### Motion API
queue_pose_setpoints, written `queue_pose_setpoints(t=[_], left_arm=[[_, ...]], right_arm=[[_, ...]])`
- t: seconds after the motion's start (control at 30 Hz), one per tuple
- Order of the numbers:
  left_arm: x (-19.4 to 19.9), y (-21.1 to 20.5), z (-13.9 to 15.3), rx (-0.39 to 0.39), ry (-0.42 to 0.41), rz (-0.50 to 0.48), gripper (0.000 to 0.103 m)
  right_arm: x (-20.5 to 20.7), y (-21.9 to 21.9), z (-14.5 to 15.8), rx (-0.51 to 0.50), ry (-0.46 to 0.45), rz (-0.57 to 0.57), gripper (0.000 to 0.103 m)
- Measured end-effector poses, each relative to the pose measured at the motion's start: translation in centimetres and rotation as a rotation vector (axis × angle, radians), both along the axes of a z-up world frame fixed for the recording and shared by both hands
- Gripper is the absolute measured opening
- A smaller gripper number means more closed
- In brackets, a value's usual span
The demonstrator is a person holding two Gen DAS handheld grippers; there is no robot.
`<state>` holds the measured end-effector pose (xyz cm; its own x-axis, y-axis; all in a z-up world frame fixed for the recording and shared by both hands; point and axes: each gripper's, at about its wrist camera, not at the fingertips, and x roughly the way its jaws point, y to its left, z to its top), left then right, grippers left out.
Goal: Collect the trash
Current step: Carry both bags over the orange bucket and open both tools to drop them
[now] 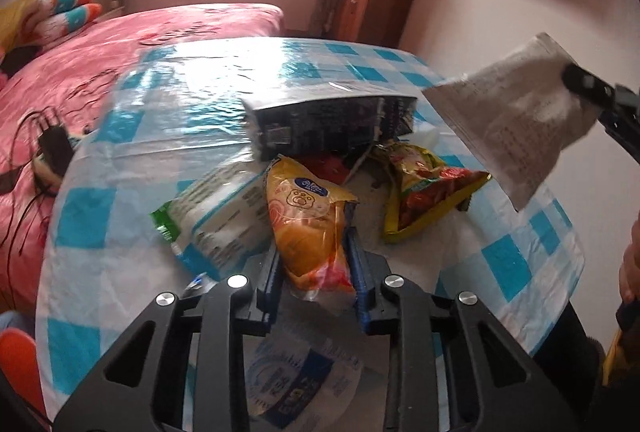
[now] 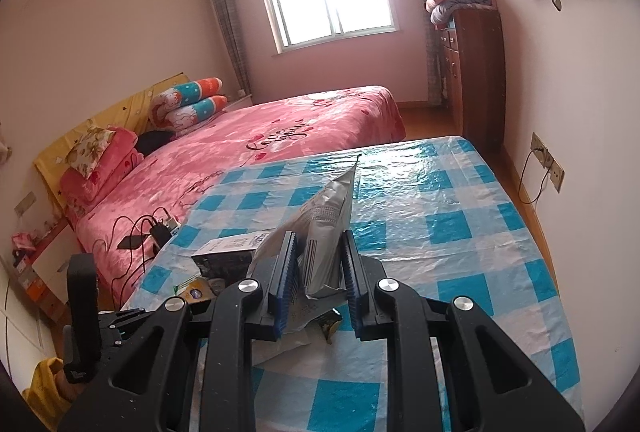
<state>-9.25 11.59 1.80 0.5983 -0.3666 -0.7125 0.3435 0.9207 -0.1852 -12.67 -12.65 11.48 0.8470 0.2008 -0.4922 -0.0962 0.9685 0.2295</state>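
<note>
- Left gripper [image 1: 314, 232]: jaws pressed onto the orange snack wrapper [image 1: 308, 224], which lies in the litter heap on the checked tablecloth [image 1: 168, 112]; the grip looks set for lifting.
- Right gripper [image 2: 318, 260]: pinching the grey foil pouch [image 2: 326, 232], held clear above the table, probably for carrying off.
- Remaining: black packet [image 1: 332, 128], yellow-red wrapper [image 1: 424, 188], white-green packet [image 1: 220, 216]; their overlaps are blurred.

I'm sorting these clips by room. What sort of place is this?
Most likely a home bedroom: a bed with a pink cover, a wooden cabinet with folded blankets on top, and a table under a blue-checked cloth.
</note>
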Motion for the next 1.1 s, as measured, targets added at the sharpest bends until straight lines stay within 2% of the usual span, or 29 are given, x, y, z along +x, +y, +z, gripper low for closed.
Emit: queue_pose_setpoints(t=[0.2,0.63,0.9,1.1], left_arm=[[-1.7,2.6,1.4,-0.06,-0.025,0.077,0.029],[-5.7,9.5,3.7,-0.09,-0.062,0.25,0.029],[-8.8,15.6,3.7,-0.087,-0.07,0.399,0.029],[-11.4,21.8,2.0,-0.086,-0.034,0.548,0.03]], right_arm=[[-0.4,1.5,0.3,-0.013,0.002,0.03,0.024],[-1.1,8.5,0.9,-0.042,0.014,0.183,0.024],[-1.2,15.3,0.9,-0.05,0.039,0.346,0.024],[-1.4,22.2,0.7,-0.064,0.055,0.5,0.024]])
